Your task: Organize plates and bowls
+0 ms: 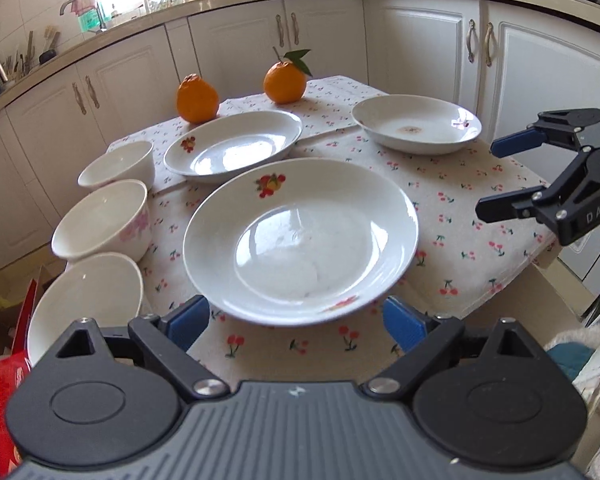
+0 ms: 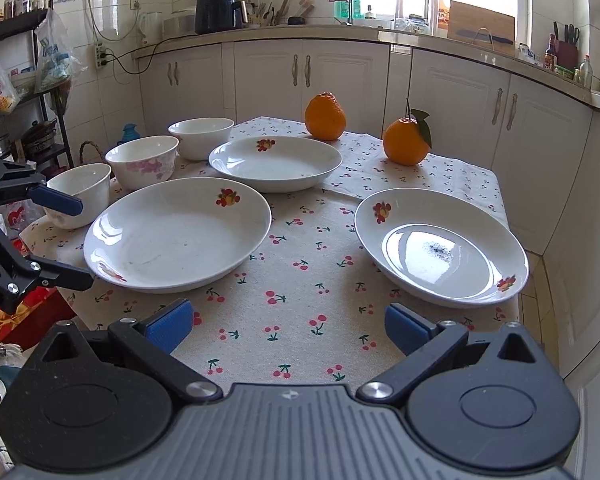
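Three white fruit-print plates lie on the cherry-print tablecloth (image 2: 300,240): a near one (image 1: 300,240) (image 2: 178,234), a far one (image 1: 234,146) (image 2: 276,162), and a stained one to the right (image 1: 416,122) (image 2: 440,248). Along the left edge stand three white bowls (image 1: 84,300) (image 1: 102,220) (image 1: 118,164). My left gripper (image 1: 296,324) (image 2: 82,244) is open, its blue pads either side of the near plate's front rim without pressing on it. My right gripper (image 2: 288,326) (image 1: 488,178) is open above bare cloth, with nothing between its fingers.
Two oranges (image 2: 325,116) (image 2: 405,141) sit at the table's far side. White cabinets (image 2: 340,72) and a cluttered counter wrap around behind. A red box (image 1: 12,380) lies below the table's left edge, and a rack with bags (image 2: 20,80) stands further left.
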Action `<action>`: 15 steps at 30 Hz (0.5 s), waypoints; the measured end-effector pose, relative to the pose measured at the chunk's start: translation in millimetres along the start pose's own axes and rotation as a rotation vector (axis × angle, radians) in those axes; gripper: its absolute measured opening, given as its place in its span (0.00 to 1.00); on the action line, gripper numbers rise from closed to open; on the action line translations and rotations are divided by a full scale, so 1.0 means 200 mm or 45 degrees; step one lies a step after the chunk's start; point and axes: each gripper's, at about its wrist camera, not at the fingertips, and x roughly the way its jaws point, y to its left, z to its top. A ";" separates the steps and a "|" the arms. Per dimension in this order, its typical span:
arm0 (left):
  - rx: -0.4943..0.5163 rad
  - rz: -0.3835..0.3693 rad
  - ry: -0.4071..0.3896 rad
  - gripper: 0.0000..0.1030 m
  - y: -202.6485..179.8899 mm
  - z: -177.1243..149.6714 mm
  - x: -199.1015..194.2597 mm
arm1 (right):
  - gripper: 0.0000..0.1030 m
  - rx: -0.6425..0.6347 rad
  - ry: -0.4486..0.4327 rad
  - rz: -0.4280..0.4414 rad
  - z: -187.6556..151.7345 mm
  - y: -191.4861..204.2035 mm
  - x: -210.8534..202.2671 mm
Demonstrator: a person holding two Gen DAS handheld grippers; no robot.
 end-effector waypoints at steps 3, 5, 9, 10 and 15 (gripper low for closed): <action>-0.055 -0.010 0.017 0.91 0.03 -0.05 0.04 | 1.00 -0.016 0.001 0.006 0.02 0.03 0.00; -0.085 -0.029 0.024 0.91 0.05 -0.07 0.07 | 1.00 -0.028 0.007 0.004 0.03 0.05 0.00; -0.103 -0.049 0.026 0.91 0.07 -0.09 0.12 | 1.00 -0.042 0.025 0.007 0.05 0.07 0.01; -0.108 -0.057 0.026 0.91 0.07 -0.09 0.13 | 1.00 -0.042 0.033 0.013 0.05 0.07 0.02; -0.143 -0.087 0.011 0.95 0.08 -0.09 0.16 | 1.00 -0.009 0.063 0.114 0.07 0.05 0.05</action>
